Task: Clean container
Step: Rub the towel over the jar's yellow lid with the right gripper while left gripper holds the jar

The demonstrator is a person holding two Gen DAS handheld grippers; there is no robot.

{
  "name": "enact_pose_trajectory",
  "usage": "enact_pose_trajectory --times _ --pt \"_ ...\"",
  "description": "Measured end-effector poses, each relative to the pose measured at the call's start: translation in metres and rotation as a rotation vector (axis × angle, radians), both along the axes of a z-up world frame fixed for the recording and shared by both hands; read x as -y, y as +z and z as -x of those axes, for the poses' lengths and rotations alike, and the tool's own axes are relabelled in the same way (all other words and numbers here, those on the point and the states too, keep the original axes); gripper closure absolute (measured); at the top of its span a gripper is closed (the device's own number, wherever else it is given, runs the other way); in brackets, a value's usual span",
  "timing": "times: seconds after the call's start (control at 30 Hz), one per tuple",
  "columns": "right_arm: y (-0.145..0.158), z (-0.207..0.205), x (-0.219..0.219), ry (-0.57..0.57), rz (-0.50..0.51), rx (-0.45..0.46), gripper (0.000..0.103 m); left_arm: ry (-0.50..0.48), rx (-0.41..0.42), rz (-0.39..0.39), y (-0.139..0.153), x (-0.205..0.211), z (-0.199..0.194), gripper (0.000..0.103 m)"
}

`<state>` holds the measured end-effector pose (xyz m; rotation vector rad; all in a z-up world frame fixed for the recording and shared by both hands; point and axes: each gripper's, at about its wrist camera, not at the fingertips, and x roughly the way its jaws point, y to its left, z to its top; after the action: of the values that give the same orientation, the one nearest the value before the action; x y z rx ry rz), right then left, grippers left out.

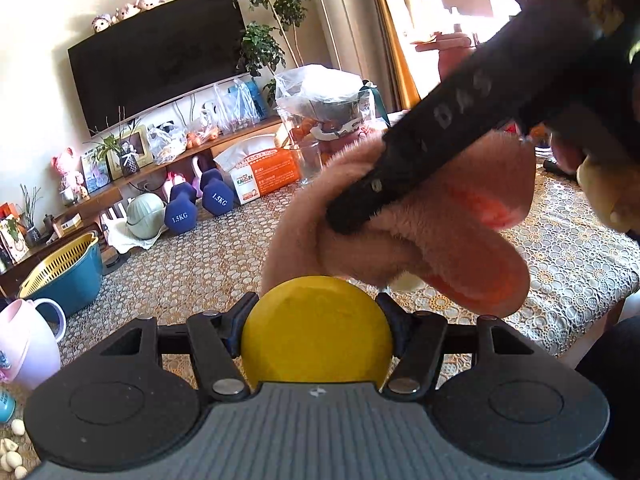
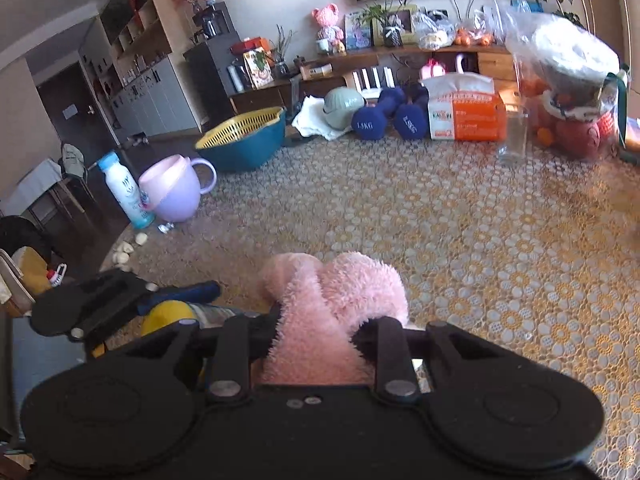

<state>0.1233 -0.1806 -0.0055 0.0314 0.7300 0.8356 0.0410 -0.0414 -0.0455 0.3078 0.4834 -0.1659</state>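
Observation:
A round yellow container (image 1: 316, 340) is clamped between the fingers of my left gripper (image 1: 316, 310), which is shut on it close to the camera. A fluffy pink cloth (image 1: 440, 240) lies bunched against the container's far side. A black finger (image 1: 420, 160) of my right gripper comes down from the upper right and presses into that cloth. In the right wrist view, my right gripper (image 2: 320, 320) is shut on the pink cloth (image 2: 344, 288), which hides its fingertips. At the left of that view are the left gripper (image 2: 100, 304) and the yellow container (image 2: 168, 316).
The lace-covered table (image 2: 460, 240) holds a blue basin with a yellow strainer (image 2: 244, 136), a lilac mug (image 2: 176, 188), a white bottle (image 2: 124, 192), blue dumbbells (image 2: 384, 116), an orange tissue pack (image 2: 464, 112), a glass (image 2: 514, 136) and a bagged pile (image 2: 568, 80).

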Motion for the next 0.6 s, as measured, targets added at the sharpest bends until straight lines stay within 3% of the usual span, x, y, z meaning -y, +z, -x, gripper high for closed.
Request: enact_pose_trajectory --times 0.13,0.23,0.37,0.47,0.6 --pt "0.024 0.003 0.011 0.018 -0.114 -0.002 0.078 -0.001 0.014 -0.013 0.000 0.009 -0.012 0.040" --pt "0.025 -0.004 0.007 0.039 -0.165 -0.047 0.078 -0.003 0.020 -0.017 0.000 0.012 -0.018 0.040" --pt "0.010 -0.012 -0.011 0.034 -0.107 -0.055 0.078 -0.005 0.020 -0.006 0.000 0.010 -0.021 0.040" --pt "-0.001 -0.024 -0.011 0.001 -0.128 -0.086 0.077 -0.010 0.018 0.015 0.001 0.004 -0.023 0.040" --pt "-0.019 -0.038 -0.011 -0.059 -0.040 -0.107 0.078 -0.012 0.005 0.044 0.002 -0.006 -0.025 0.040"
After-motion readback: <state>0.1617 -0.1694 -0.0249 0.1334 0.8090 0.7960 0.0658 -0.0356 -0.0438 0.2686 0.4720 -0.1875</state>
